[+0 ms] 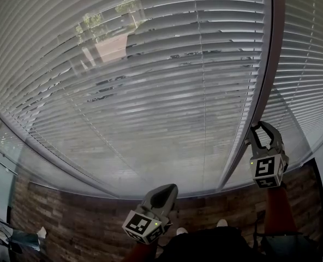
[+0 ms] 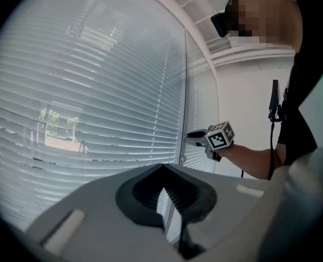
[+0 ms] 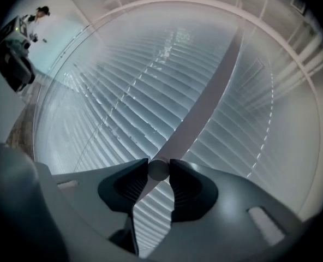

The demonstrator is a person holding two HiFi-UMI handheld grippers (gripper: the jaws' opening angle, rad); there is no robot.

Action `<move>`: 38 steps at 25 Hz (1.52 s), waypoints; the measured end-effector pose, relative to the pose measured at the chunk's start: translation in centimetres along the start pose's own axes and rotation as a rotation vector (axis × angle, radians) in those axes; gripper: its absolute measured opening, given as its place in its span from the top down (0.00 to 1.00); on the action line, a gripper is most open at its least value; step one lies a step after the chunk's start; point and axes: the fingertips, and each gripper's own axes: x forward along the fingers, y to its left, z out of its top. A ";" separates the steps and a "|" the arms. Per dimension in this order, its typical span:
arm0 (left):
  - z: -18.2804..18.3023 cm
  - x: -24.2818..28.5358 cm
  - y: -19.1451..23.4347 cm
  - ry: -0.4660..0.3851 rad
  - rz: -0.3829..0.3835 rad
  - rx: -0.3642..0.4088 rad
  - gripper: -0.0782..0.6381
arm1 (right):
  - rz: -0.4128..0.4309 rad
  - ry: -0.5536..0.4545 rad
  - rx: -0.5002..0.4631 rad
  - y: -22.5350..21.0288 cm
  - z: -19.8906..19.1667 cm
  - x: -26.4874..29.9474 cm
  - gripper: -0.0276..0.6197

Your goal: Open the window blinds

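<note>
Closest in, only its own view shows this clearly: the right tool (image 3: pixel 159 171) is pinching the round end of the tilt wand (image 3: pixel 201 102). The left tool (image 2: pixel 162 173) hangs back, pressed together on nothing. Past both, the head view has the blinds (image 1: pixel 150 64) filling the window, slats partly see-through.

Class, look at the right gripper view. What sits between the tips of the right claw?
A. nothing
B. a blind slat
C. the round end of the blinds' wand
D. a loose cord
C: the right claw is closed on the round end of the wand, which runs up in front of the blinds.
</note>
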 end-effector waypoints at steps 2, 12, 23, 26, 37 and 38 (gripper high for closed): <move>-0.1 0.0 -0.1 -0.007 -0.006 -0.003 0.89 | -0.012 0.013 -0.108 0.3 -0.1 0.0 0.73; 0.3 0.2 -0.1 -0.014 -0.004 -0.005 0.89 | -0.038 0.025 -0.359 0.7 -0.3 0.0 0.73; -0.1 0.6 0.1 -0.011 -0.011 0.005 0.89 | -0.035 0.019 -0.261 0.6 -0.2 0.0 0.72; 0.6 0.7 0.1 -0.018 -0.008 -0.014 0.89 | -0.020 -0.028 0.039 -0.2 0.0 -0.4 0.68; -0.2 0.7 0.3 0.001 -0.006 -0.016 0.89 | 0.079 -0.087 0.657 -0.7 -0.6 -0.2 0.69; -0.2 0.7 0.3 -0.007 -0.009 -0.017 0.89 | 0.078 -0.086 0.655 -0.6 -0.7 -0.1 0.70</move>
